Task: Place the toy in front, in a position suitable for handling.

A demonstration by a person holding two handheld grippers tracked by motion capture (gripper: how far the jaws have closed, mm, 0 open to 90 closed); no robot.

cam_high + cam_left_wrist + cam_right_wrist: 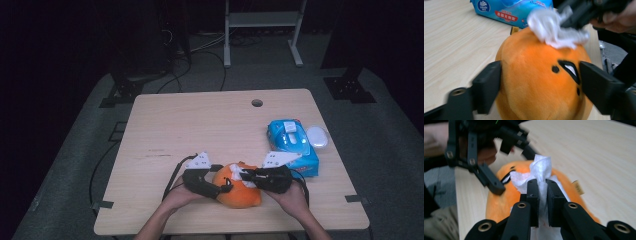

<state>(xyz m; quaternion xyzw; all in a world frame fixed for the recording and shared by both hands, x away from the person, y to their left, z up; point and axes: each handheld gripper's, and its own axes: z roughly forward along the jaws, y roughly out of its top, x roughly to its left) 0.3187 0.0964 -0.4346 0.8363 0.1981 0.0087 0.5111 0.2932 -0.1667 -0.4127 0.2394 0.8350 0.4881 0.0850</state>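
Orange plush toy [541, 82] gripped between wide left tongs [539, 82]; white wipe [540, 173] pinched in clenched right tongs [542, 187].

- light falls from above onto the table [200, 120]; the room beyond is nearly black.
- high view soft, grainy.
- gripper views blur at near edges.

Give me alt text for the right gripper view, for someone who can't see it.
The right gripper pinches a crumpled white wipe between its black jaws, over a round orange plush toy lying on the pale wooden table. The left gripper, blurred, reaches down at the toy's far side.
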